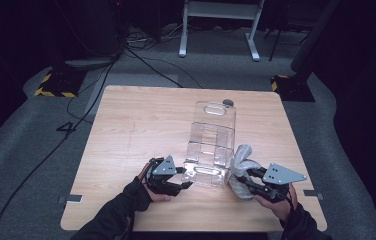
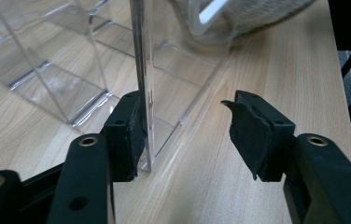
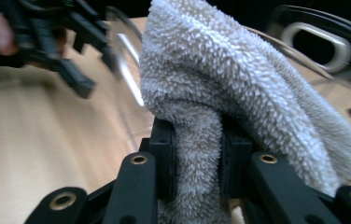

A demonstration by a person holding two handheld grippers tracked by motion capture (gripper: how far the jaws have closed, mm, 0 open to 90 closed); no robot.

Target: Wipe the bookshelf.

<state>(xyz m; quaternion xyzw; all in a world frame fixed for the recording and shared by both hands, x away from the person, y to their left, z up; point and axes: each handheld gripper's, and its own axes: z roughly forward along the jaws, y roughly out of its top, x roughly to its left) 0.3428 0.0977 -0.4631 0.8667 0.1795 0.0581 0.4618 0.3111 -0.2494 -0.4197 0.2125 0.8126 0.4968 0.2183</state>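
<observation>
A clear plastic box (image 1: 211, 140) with inner dividers and handle slots lies on the wooden table (image 1: 136, 125). My left gripper (image 1: 186, 180) is at its near left corner and is open. In the left gripper view the jaws (image 2: 187, 135) straddle an upright clear wall (image 2: 143, 70): the left pad (image 2: 129, 135) is against it and the right pad (image 2: 253, 135) stands well off. My right gripper (image 1: 243, 180) is shut on a grey fluffy towel (image 1: 241, 160), just right of the box. The towel (image 3: 211, 70) bulges over the pinching jaws (image 3: 197, 158).
A small dark round spot (image 1: 228, 103) lies on the table behind the box. The table's front edge runs just below both hands. Cables (image 1: 141, 60), a yellow-and-black marked base (image 1: 56, 82) and a white frame (image 1: 221, 30) are on the floor beyond.
</observation>
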